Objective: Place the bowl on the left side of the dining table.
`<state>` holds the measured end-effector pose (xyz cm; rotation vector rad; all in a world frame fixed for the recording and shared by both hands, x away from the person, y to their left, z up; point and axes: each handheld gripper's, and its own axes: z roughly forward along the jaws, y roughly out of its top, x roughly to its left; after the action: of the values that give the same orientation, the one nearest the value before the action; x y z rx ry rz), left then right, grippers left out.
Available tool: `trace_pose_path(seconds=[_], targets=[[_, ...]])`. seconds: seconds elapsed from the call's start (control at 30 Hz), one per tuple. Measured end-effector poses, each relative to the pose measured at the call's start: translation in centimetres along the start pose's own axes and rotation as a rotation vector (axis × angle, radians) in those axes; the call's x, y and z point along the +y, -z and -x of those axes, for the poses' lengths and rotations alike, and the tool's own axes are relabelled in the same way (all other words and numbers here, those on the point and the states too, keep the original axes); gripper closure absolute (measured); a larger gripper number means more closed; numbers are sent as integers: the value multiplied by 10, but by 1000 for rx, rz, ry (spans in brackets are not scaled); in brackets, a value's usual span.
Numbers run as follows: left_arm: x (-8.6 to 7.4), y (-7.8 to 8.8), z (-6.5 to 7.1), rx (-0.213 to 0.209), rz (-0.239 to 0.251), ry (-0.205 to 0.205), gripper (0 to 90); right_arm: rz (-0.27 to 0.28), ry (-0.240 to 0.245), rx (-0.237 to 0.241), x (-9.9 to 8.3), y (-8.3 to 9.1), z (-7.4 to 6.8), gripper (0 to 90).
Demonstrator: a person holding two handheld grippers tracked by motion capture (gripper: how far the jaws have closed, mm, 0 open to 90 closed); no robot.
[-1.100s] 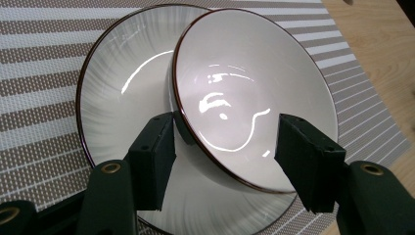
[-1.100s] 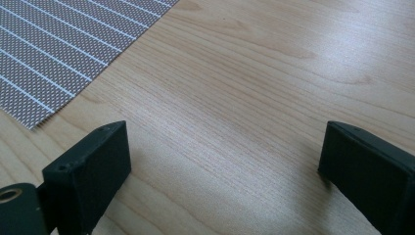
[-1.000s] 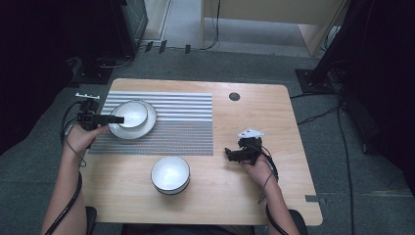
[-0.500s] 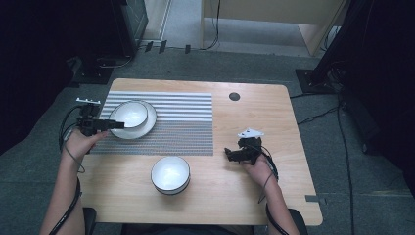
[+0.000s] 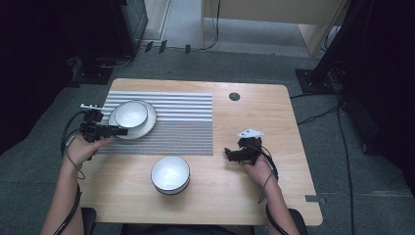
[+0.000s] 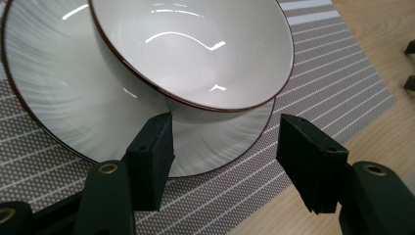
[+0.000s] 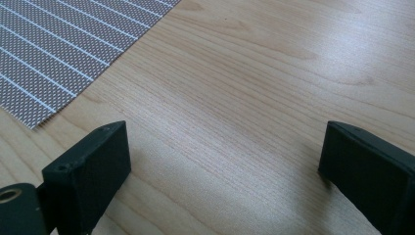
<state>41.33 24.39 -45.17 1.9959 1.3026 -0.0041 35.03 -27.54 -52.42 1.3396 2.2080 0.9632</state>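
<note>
The left gripper [image 5: 117, 130] has been drawn back from the bowl [image 5: 130, 113] — jaws apart, nothing held. The bowl sits on a plate [image 5: 147, 126] at the mat's [image 5: 186, 132] far left corner. Hard, shiny and breakable, it is best pinched at the rim. A second bowl [image 5: 170, 174] waits nearer; the right gripper [image 5: 229, 154] is held open over bare table [image 5: 254, 107] — nothing blocks.

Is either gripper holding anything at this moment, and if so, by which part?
Nothing is held. The left gripper stands open at the near edge of the plate under the bowl, not pressing on it. The right gripper is open over bare table.
</note>
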Motion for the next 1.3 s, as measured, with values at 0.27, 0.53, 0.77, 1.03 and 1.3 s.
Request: trace_pose_path(seconds=[0.27, 0.53, 0.77, 1.03, 1.3], targets=[[-4, -2, 9, -26, 7, -9, 384, 1, 1, 0, 0, 0, 0, 44], [-4, -7, 22, -65, 0, -57, 386, 1, 2, 0, 0, 0, 0, 44], [-4, -17, 33, -96, 5, -101, 381, 1, 1, 0, 0, 0, 0, 44], [-6, -32, 42, -129, -2, -132, 375, 0, 0, 0, 0, 0, 0, 44], [-8, -47, 56, -134, -28, -188, 374, 0, 0, 0, 0, 0, 0, 44]])
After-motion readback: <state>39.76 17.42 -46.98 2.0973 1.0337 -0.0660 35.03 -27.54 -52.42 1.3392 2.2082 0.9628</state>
